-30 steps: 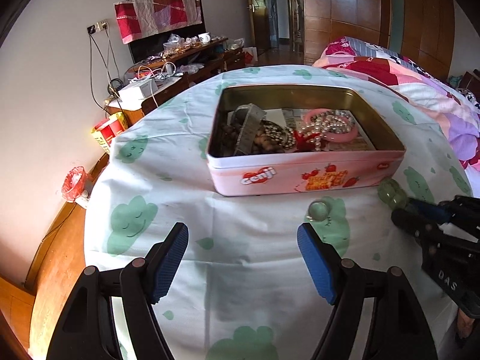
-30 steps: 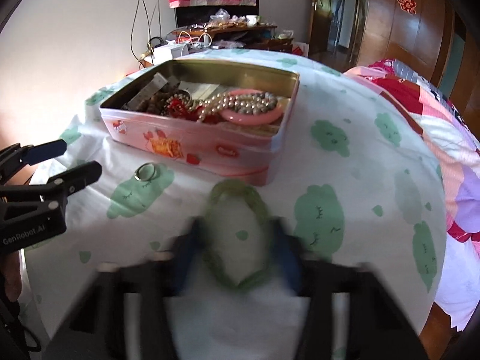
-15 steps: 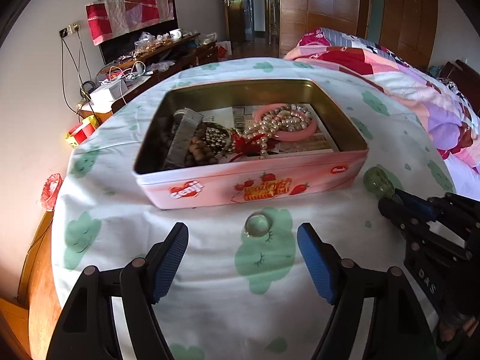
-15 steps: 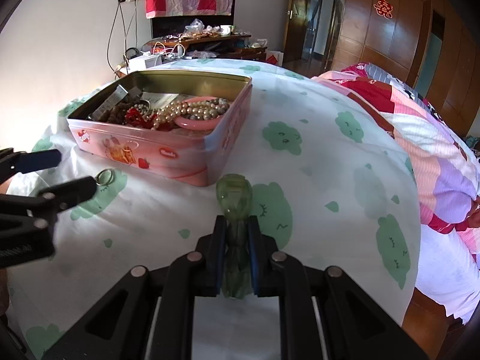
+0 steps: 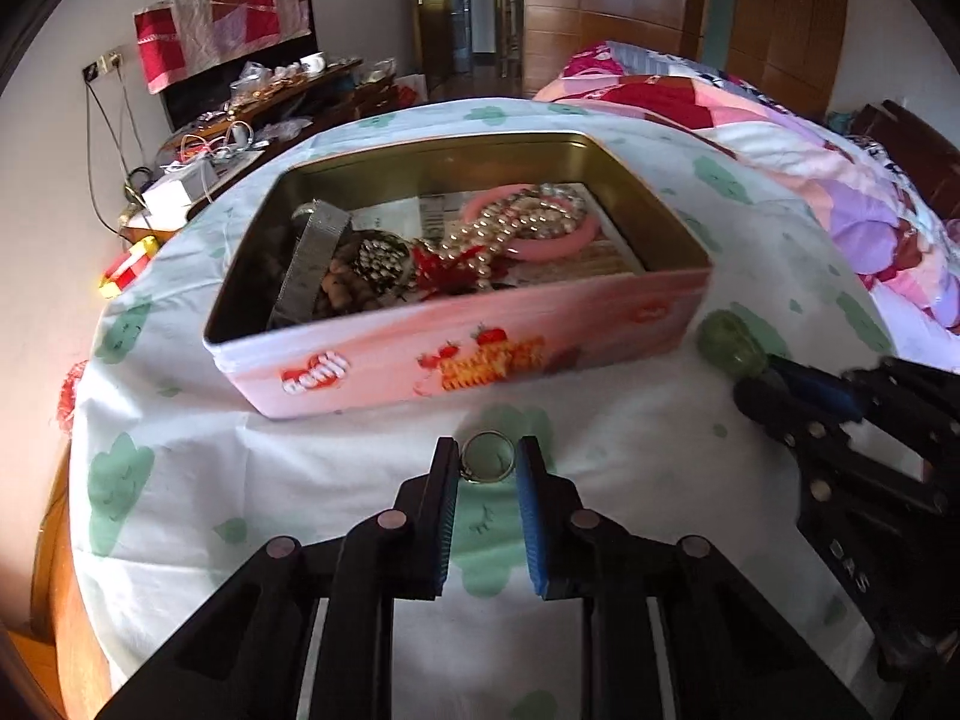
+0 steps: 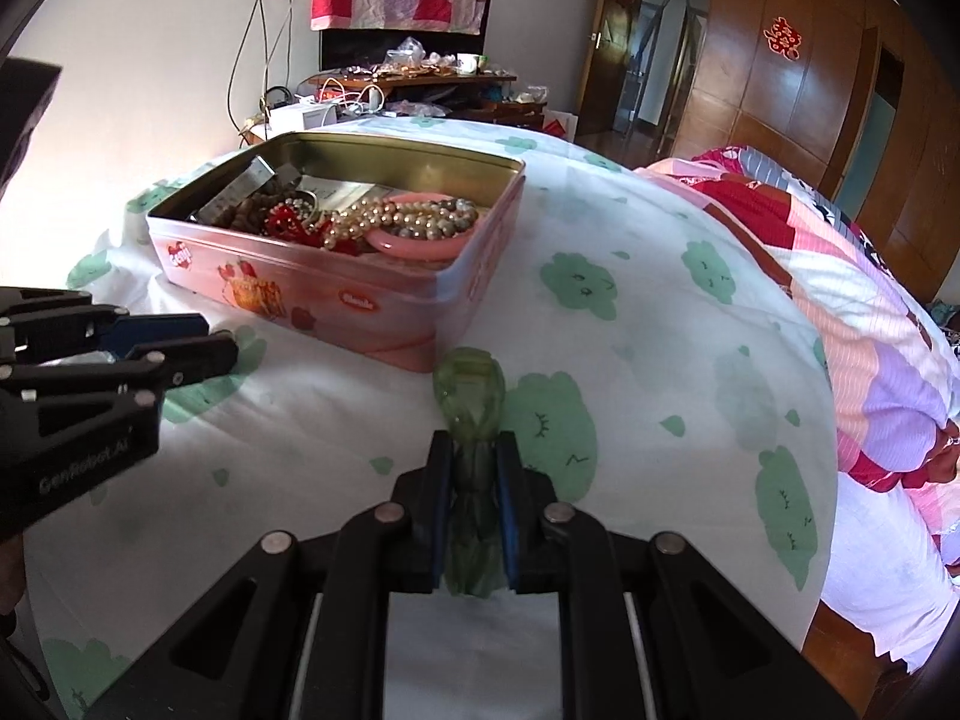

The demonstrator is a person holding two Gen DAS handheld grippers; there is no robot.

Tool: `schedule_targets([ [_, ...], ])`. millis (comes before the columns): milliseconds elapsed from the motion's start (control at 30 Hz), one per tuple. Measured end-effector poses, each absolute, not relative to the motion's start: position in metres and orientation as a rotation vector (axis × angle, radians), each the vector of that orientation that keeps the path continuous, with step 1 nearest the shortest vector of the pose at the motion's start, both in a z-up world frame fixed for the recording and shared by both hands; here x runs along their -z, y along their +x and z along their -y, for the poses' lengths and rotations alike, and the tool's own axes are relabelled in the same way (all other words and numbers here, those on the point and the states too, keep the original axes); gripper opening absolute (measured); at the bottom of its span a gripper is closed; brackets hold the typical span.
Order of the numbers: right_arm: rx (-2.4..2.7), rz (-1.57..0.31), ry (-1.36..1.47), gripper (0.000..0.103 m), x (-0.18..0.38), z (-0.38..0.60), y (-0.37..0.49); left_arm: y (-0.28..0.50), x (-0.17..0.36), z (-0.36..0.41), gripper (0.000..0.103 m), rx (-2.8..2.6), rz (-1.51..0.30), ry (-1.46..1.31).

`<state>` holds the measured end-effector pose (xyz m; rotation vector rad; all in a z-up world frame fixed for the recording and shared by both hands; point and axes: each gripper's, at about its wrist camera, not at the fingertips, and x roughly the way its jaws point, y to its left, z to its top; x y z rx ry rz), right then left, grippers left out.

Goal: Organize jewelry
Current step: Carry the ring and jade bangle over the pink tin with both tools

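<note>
The small silver ring (image 5: 488,457) lies flat on the cloud-print cloth (image 5: 336,468) just in front of the pink tin (image 5: 456,354), which holds pearl beads (image 5: 516,234) and a pink bangle (image 5: 558,246). Your left gripper (image 5: 487,468) has narrowed until its fingers flank the ring at the tips. Your right gripper (image 6: 474,468) is clamped on the translucent green bangle (image 6: 471,402), beside the tin's near corner.

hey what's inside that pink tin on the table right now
Inside the pink tin: a pearl necklace draped over a pink bangle, a red ornament, brown beads, a grey strap. Printed paper lines the bottom; anything beneath the pile is hidden.
</note>
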<state>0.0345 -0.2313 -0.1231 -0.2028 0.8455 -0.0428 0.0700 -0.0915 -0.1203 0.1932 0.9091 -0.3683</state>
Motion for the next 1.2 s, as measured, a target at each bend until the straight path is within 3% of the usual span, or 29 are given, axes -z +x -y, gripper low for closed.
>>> schedule_targets([
  [567, 0.024, -0.815, -0.163, 0.016, 0.116, 0.237, 0.027, 0.042, 0.083, 0.057, 0.02, 0.32, -0.782, 0.204],
  [1200, -0.024, -0.698, -0.193, 0.016, 0.067, 0.22, 0.018, 0.047, 0.047, 0.065, 0.02, 0.337, -0.709, 0.223],
])
